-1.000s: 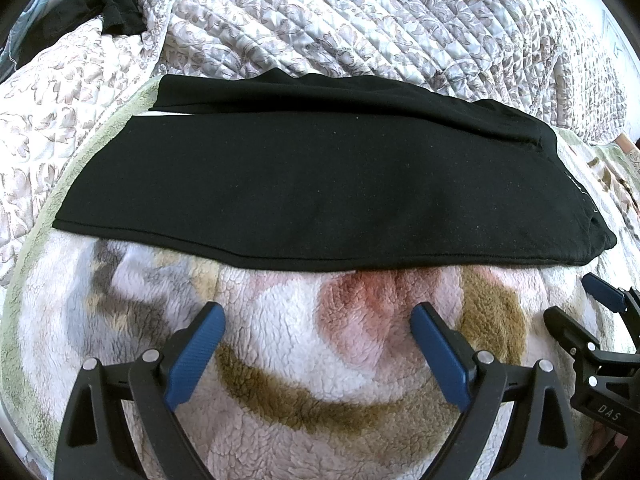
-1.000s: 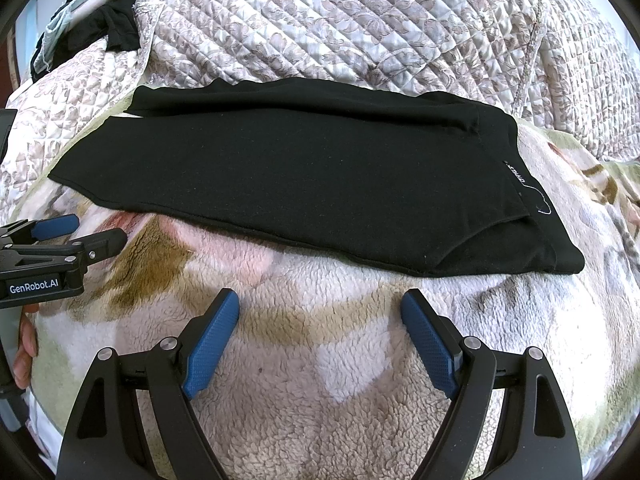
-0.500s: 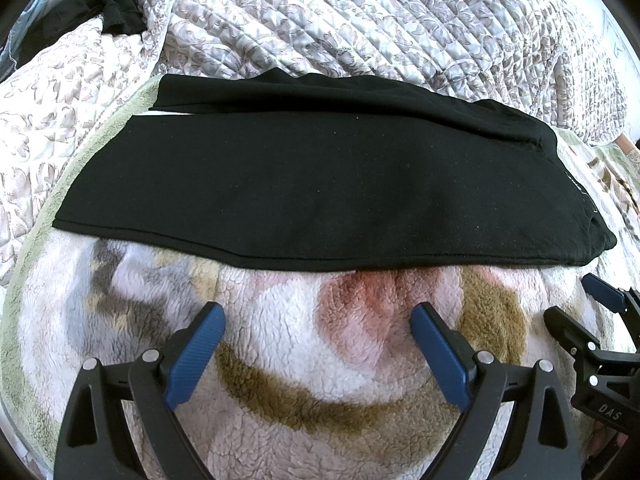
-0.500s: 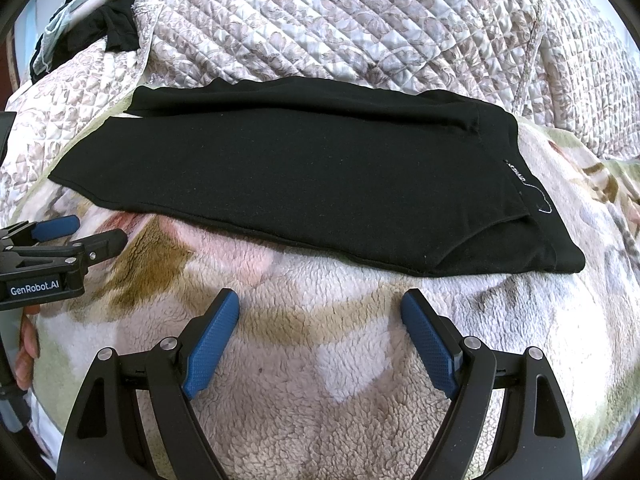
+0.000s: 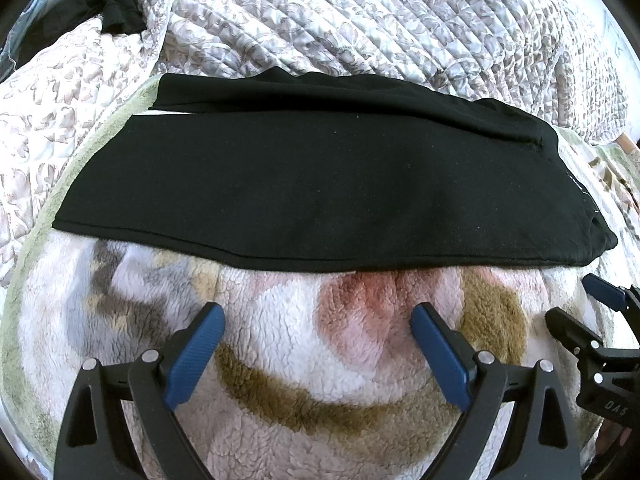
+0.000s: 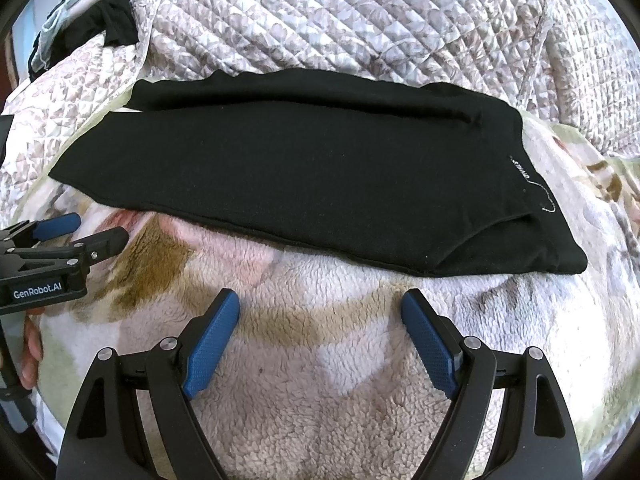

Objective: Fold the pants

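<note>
We see black pants (image 5: pixel 320 184) lying flat on the fleece blanket (image 5: pixel 304 344) (seemingly folded lengthwise); left gripper (image 5: pixel 316 354) and right gripper (image 6: pixel 320 344) hover near, fingers apart.

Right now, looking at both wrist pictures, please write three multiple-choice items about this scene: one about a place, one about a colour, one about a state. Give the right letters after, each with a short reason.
1. Where do the pants lie?
A. On the fleece blanket, in front of the quilt
B. Hanging between the two grippers
C. On a bare wooden floor

2. What colour are the gripper finger pads?
A. Red
B. Blue
C. Yellow

3. How does the right gripper stand?
A. Shut on the pants
B. Shut on the blanket
C. Open, holding nothing

Answers:
1. A: the black cloth lies flat on the patterned fleece blanket, with the quilt rising behind it.
2. B: the pads on the fingers are blue in both views.
3. C: its jaws are spread wide above the blanket, short of the pants' near edge; the left gripper stands the same way.
</note>
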`<state>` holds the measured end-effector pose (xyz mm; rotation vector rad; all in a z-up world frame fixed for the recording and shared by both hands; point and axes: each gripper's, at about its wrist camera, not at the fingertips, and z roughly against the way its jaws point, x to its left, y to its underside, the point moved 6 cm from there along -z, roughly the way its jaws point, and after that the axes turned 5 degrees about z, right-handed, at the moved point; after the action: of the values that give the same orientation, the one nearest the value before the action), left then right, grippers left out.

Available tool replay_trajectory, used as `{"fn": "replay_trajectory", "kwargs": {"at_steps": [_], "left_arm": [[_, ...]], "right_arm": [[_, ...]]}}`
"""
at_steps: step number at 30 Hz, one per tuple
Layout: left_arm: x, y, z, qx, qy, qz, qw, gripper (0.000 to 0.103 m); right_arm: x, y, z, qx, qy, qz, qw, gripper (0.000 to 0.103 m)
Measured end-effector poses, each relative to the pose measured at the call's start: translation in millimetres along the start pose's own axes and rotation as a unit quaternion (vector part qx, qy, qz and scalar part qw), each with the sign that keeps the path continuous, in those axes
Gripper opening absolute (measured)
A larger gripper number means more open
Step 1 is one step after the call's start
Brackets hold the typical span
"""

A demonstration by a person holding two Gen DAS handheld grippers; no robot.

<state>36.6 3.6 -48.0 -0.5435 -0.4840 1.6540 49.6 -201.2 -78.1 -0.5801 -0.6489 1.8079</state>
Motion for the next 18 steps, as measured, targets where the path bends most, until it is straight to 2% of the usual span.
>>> {"fn": "replay_trajectory", "kwargs": {"at_steps": [8, 12, 18], "left_arm": [[3.0, -2.0, 0.1, 0.001, 0.005, 0.004, 1.0000, 0.096], [5.4, -4.8, 6.0, -0.004, 0.022, 0.023, 0.9995, 0.096], [27.0, -20.8, 24.6, -0.046, 0.031, 0.058, 0.9968, 0.096]], "right_arm": [[0.0, -0.3, 2.0, 0.009, -0.015, 0.012, 1.000, 0.083], [-4.7, 1.7, 6.5, 0.005, -0.035, -0.004, 0.999, 0.083], [-26.0, -3.3, 14.5, -0.002, -0.050, -0.046, 0.998, 0.083]]}}
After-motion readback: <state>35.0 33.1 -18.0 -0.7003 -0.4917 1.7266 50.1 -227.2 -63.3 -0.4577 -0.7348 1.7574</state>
